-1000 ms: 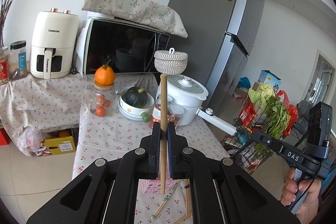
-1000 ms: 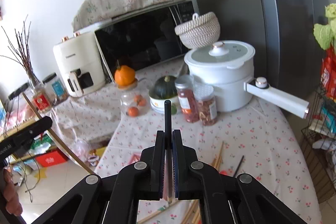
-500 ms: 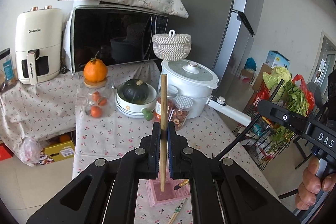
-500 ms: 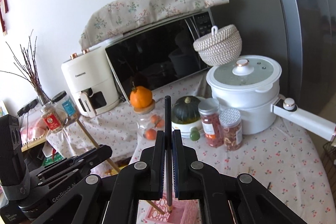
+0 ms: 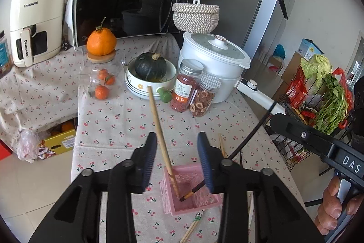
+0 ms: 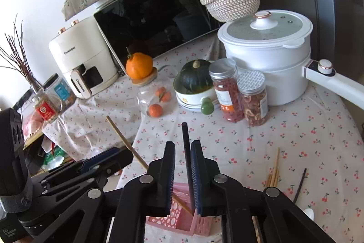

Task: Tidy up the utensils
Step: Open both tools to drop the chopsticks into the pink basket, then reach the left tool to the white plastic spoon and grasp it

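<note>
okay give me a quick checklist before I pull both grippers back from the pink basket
1. Left gripper just opened, clear of the wooden chopstick: ok.
2. Wooden chopstick tip inside the pink basket: ok.
3. Right gripper opening, black chopstick fully released: cannot tell, it lies against one pad.
4. Black chopstick tip in the basket: ok.
5. Loose chopsticks left on the tablecloth: not ok.

One pale wooden chopstick (image 5: pixel 160 136) and one black chopstick (image 6: pixel 187 152) stand in one pink perforated plastic holder (image 5: pixel 193 206). Two clear lidded jars (image 6: pixel 238 92) hold dried food. One dark green squash (image 5: pixel 150 65) sits in one white bowl (image 5: pixel 136 83).
</note>
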{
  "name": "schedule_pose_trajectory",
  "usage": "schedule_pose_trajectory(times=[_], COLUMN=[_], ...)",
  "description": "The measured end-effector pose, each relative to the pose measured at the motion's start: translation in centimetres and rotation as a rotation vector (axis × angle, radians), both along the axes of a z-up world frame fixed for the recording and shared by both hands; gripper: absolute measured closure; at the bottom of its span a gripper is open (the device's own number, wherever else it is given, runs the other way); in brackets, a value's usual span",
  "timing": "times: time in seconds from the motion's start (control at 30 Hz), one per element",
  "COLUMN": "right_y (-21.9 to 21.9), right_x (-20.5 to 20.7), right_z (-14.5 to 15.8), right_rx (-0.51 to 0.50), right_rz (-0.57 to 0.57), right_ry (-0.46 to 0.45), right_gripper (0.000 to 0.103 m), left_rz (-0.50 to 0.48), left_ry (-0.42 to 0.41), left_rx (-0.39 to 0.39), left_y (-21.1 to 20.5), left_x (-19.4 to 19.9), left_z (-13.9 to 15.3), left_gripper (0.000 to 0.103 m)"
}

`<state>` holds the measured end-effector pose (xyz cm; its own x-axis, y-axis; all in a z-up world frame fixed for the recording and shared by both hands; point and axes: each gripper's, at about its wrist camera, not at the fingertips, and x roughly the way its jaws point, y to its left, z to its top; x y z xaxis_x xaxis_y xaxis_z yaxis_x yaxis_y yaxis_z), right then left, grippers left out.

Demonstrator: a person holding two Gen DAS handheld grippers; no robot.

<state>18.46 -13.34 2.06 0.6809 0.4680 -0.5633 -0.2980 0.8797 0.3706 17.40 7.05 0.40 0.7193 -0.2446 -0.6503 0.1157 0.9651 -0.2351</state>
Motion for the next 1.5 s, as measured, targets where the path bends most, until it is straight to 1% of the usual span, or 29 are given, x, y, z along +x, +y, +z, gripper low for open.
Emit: schedule_pose_trajectory(times=[0.03,0.07,0.1,0.13,0.17,0.23,0.27,0.33,0.37,0.43,0.53,0.57,0.63,0.73,0.83,0.97,1.1,1.2,1.33,1.4,1.5], right_y=[-0.3,-0.6,-1.0,-1.3,-1.6,-2.4,-2.8,-3.7,-4.1,-4.9,-6.1,-6.5,-7.2,-8.3,-9.3,-10.3,-12.1,-13.6,-15.9,-17.0,-18.5], right_x=[-0.2,-0.4,-0.7,-0.9,-1.2,-1.9,-2.3,-3.1,-3.5,-4.1,-5.1,-5.4,-5.9,-6.4,-7.1,-7.5,-8.2,-8.7,-8.9,-8.9,-8.7], right_z=[0.3,0.5,0.7,0.9,1.1,1.3,1.3,1.3,1.2,0.7,-0.3,-0.7,-1.5,-2.8,-4.1,-5.6,-7.0,-7.9,-8.6,-9.0,-9.7], right_rx=[0.01,0.017,0.023,0.026,0.028,0.031,0.027,0.009,-0.008,-0.05,-0.111,-0.132,-0.172,-0.227,-0.261,-0.326,-0.363,-0.393,-0.414,-0.407,-0.369], right_rz=[-0.009,-0.018,-0.027,-0.033,-0.039,-0.052,-0.061,-0.085,-0.1,-0.134,-0.184,-0.196,-0.219,-0.259,-0.28,-0.302,-0.335,-0.359,-0.396,-0.407,-0.409], right_ry=[-0.004,-0.01,-0.015,-0.016,-0.015,-0.013,-0.013,-0.016,-0.017,-0.01,0.003,0.009,0.027,0.063,0.089,0.132,0.176,0.206,0.243,0.27,0.308], right_gripper=[0.071,0.066,0.058,0.052,0.049,0.035,0.031,0.02,0.018,0.011,0.004,0.004,0.0,0.0,0.0,0.0,0.0,0.0,0.0,0.0,0.0], left_rz=[0.008,0.014,0.013,0.012,0.012,0.017,0.019,0.027,0.032,0.036,0.019,0.017,0.01,-0.001,-0.01,-0.032,-0.099,-0.142,-0.177,-0.179,-0.198], left_ry=[-0.011,-0.017,-0.015,-0.009,0.001,0.027,0.039,0.069,0.09,0.14,0.174,0.18,0.187,0.174,0.147,0.145,0.163,0.191,0.209,0.222,0.255], left_rx=[-0.012,-0.021,-0.026,-0.029,-0.028,-0.019,-0.013,0.006,0.018,0.032,0.025,0.028,0.043,0.09,0.138,0.177,0.236,0.255,0.211,0.223,0.257], left_y=[0.2,0.3,0.4,0.4,0.4,0.2,0.2,0.0,-0.2,-0.5,-1.1,-1.3,-1.9,-3.0,-4.3,-6.4,-9.4,-11.7,-14.3,-15.8,-18.1], left_x=[-0.4,-0.8,-1.1,-1.4,-1.8,-2.5,-2.9,-3.7,-4.1,-4.6,-5.7,-6.1,-6.9,-8.0,-9.0,-9.9,-10.3,-10.0,-9.2,-8.3,-6.4], left_z=[0.3,0.5,0.6,0.8,0.8,0.6,0.5,0.0,-0.3,-1.0,-1.9,-2.1,-2.4,-2.7,-3.0,-3.9,-5.2,-6.1,-6.8,-7.2,-7.7], left_gripper=[0.035,0.033,0.03,0.027,0.026,0.019,0.017,0.013,0.012,0.009,0.009,0.008,0.004,0.001,0.0,0.0,0.0,0.0,0.0,0.0,0.0])
